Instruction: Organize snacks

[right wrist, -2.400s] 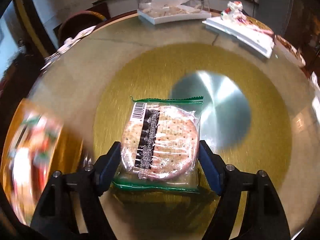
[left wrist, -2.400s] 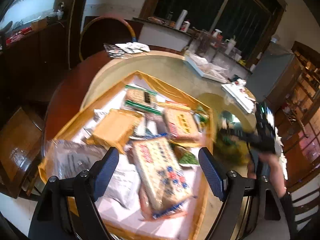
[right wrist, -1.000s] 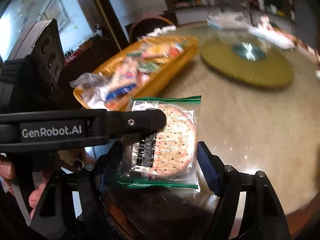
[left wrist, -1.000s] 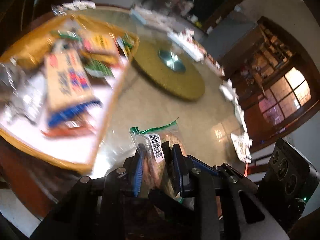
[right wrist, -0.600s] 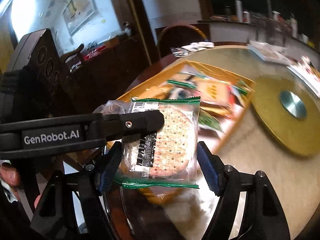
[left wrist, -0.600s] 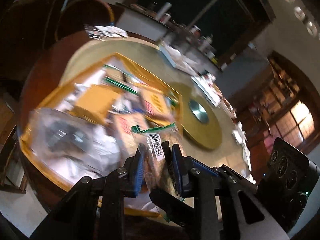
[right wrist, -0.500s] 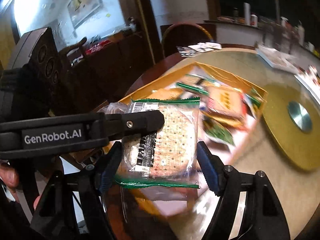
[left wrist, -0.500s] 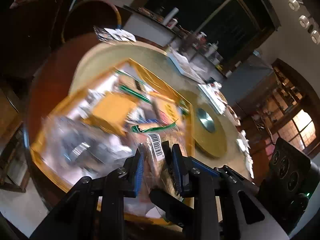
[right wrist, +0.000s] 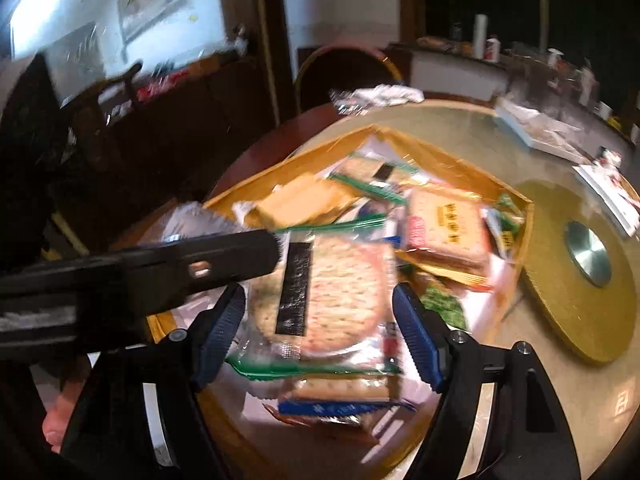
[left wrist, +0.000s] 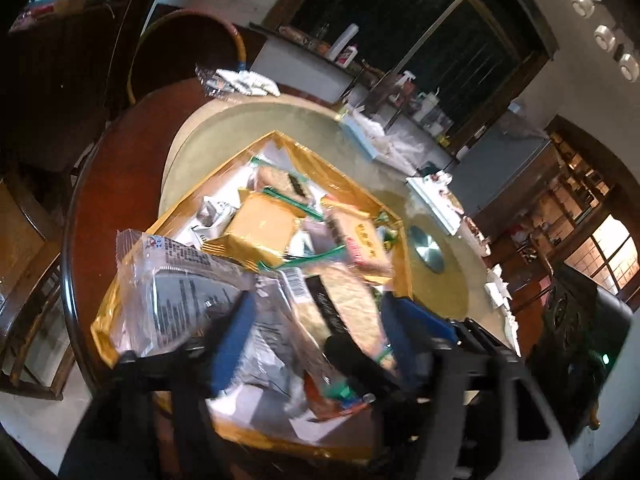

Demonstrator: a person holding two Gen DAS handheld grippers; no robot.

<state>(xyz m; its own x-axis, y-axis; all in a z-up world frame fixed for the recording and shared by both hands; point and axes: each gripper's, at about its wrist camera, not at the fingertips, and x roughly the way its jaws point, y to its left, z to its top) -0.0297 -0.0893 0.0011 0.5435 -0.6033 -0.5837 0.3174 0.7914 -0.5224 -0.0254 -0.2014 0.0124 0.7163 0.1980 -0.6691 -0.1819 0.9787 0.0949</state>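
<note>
A round cracker packet (right wrist: 340, 292) with green edges and a black label hangs blurred over the gold snack tray (right wrist: 248, 190). It sits between the blue pads of my right gripper (right wrist: 318, 334), whose jaws are opening and stand clear of it. My left gripper (left wrist: 320, 340) is opening too, with the same cracker packet (left wrist: 344, 308) loose between its pads. One black finger of the left gripper (right wrist: 224, 256) crosses the right wrist view from the left. The tray (left wrist: 104, 332) is heaped with several wrapped snacks, among them a yellow packet (left wrist: 260, 232).
The tray lies on a round glass-topped table beside a gold turntable (left wrist: 436, 268). White trays (left wrist: 436, 204) and loose sachets (left wrist: 240, 82) sit along the far edge. A dark chair (left wrist: 188, 56) stands behind. A person's hand (right wrist: 60, 412) holds the left gripper.
Both grippers swung with the cracker packet from the bare tabletop to above the tray. Both pairs of jaws have since spread, and the packet has come loose and tipped flat.
</note>
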